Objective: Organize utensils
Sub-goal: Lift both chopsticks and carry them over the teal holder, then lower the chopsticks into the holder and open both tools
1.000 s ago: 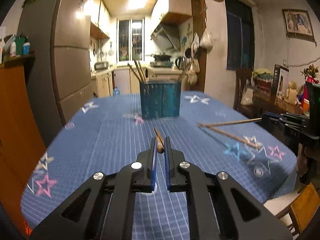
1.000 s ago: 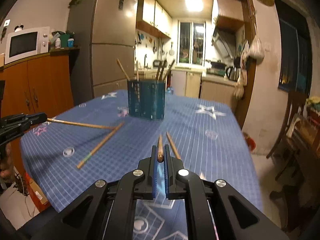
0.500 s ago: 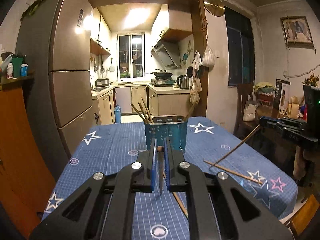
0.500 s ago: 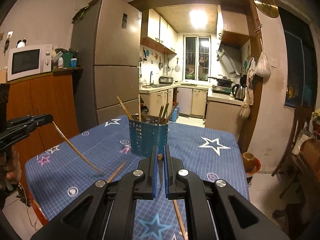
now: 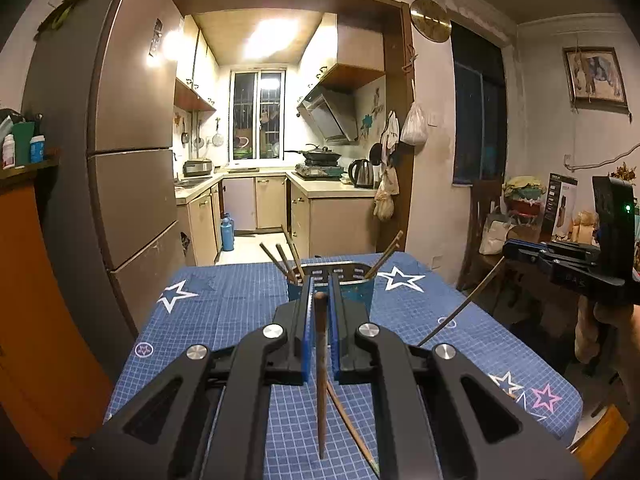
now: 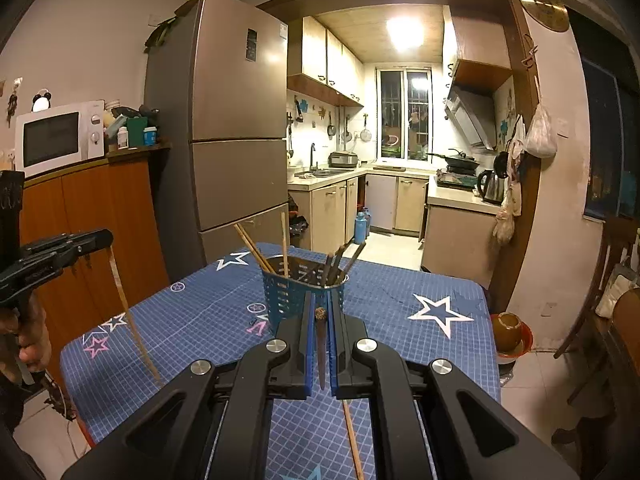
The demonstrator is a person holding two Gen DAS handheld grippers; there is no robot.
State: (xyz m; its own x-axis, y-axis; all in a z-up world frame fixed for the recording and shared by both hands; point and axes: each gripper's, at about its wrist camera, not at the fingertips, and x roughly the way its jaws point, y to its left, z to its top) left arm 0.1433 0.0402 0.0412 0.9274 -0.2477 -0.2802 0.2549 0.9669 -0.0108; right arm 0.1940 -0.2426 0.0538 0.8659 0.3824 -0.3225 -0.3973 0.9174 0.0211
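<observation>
Left gripper (image 5: 320, 312): the jaws are pinching a dark chopstick (image 5: 321, 376) near its upper end, so that it is hanging down almost upright above the blue star-patterned tablecloth (image 5: 208, 320). A second chopstick (image 5: 352, 428) is lying slanted on the cloth just beside the hanging one, below the jaws.

Right gripper (image 6: 320, 316): the jaws are likewise clamping a dark chopstick (image 6: 321, 344) by its top, its shaft pointing down over the cloth. A lighter chopstick (image 6: 353, 440) is resting on the cloth beneath the gripper.

Utensil holder (image 6: 302, 292): this blue perforated cup is standing on the table directly beyond both grippers, in line with the held sticks and partly hidden behind the jaws. Several chopsticks are already leaning in it, some to its left rim and some to its right.

In the right wrist view, the other gripper is appearing well left of the holder, a pale chopstick (image 6: 132, 320) dangling from it. In the left wrist view, the other gripper is showing well right of the holder, its thin stick (image 5: 460, 308) slanting down. Beyond the holder, a refrigerator (image 6: 236, 128) is flanking the kitchen doorway on the left.
</observation>
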